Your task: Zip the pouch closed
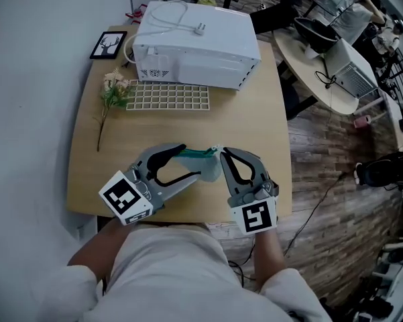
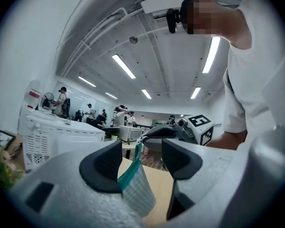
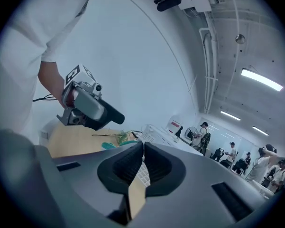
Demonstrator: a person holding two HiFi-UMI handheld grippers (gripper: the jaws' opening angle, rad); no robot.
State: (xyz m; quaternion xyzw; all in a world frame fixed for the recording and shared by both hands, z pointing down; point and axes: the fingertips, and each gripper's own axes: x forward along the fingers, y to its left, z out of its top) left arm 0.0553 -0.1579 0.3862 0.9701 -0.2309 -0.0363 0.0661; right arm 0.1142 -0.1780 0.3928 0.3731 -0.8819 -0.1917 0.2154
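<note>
R claw (image 3: 142, 151) pinches pouch (image 2: 138, 190); L claw (image 2: 142, 152) gapes round it.

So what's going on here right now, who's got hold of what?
A person holds a small checked pouch above the wooden table between two hand-held grippers. The right gripper is clamped shut on one end of it. The left gripper has its jaws apart around the other end, with the teal zip edge against one pad but not gripped. How far the zip is closed cannot be seen.
</note>
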